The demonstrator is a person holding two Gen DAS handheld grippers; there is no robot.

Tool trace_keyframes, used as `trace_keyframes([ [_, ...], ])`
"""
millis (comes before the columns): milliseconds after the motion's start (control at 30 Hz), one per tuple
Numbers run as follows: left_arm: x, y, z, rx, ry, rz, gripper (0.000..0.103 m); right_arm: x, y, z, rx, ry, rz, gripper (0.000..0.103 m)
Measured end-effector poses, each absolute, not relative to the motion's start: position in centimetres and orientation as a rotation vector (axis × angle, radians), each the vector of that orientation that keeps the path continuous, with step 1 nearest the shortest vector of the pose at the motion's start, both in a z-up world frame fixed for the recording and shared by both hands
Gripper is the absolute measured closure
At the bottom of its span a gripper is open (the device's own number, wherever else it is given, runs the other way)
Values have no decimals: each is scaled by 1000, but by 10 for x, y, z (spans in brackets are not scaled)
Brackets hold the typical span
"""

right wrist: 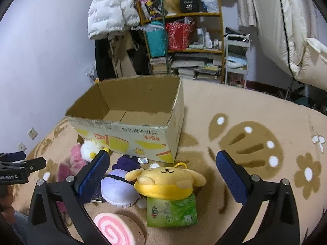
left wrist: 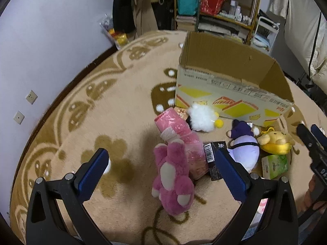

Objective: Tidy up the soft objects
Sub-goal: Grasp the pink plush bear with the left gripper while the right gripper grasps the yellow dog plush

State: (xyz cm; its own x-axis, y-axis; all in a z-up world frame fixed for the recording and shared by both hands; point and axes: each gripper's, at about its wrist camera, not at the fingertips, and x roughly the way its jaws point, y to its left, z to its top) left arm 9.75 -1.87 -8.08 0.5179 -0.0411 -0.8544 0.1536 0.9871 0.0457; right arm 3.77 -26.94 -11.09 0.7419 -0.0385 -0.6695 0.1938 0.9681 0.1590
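Observation:
A pink plush bear (left wrist: 173,181) lies on the rug between the fingers of my open, empty left gripper (left wrist: 161,161). Behind it lie a pink wrapped bundle (left wrist: 177,130), a white fluffy toy (left wrist: 202,117), a purple-and-white plush (left wrist: 245,149) and a yellow dog plush (left wrist: 276,141). My right gripper (right wrist: 161,166) is open and empty, hovering over the yellow dog plush (right wrist: 167,180), which rests on a green tissue pack (right wrist: 172,212). The purple plush (right wrist: 120,185) is at its left finger. An open, empty cardboard box (right wrist: 130,130) stands behind the toys.
A pink swirl-roll cushion (right wrist: 118,228) lies at the near edge. A black barcoded box (left wrist: 212,157) lies by the pink bundle. The beige patterned rug (left wrist: 102,94) extends left; a shelf (right wrist: 184,40), hanging clothes and a white chair stand beyond. The other gripper shows at each view's edge.

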Motion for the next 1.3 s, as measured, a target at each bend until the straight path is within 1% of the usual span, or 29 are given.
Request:
trace_keyframes([
  [467, 122, -25, -136, 164, 1214, -93, 1, 71, -284, -169, 319, 924, -116, 0],
  [667, 126, -24, -153, 184, 1271, -67, 1, 74, -289, -183, 372, 971, -89, 0],
  [733, 127, -23, -157, 187, 1291, -64, 11, 75, -291, -188, 397, 995, -78, 0],
  [767, 127, -24, -161, 189, 1310, -63, 13, 75, -292, -190, 407, 1005, -74, 0],
  [867, 126, -24, -170, 196, 1346, -69, 25, 74, -292, -197, 433, 1038, -60, 0],
  [933, 125, -25, -173, 199, 1360, -76, 36, 75, -293, -205, 470, 1073, -37, 1],
  [967, 125, -26, -174, 199, 1364, -82, 41, 74, -293, -205, 477, 1071, -38, 3],
  [1033, 124, -27, -175, 193, 1369, -100, 53, 73, -292, -204, 474, 1065, -24, 11],
  [1067, 123, -28, -175, 195, 1366, -104, 55, 72, -291, -203, 466, 1061, -25, 13],
  [1100, 121, -29, -173, 203, 1358, -111, 60, 69, -290, -204, 461, 1058, -23, 16],
  [1200, 116, -35, -169, 247, 1325, -111, 64, 66, -286, -198, 423, 1033, -32, 20],
  [1300, 109, -37, -161, 274, 1277, -105, 65, 63, -283, -186, 409, 1005, -40, 21],
])
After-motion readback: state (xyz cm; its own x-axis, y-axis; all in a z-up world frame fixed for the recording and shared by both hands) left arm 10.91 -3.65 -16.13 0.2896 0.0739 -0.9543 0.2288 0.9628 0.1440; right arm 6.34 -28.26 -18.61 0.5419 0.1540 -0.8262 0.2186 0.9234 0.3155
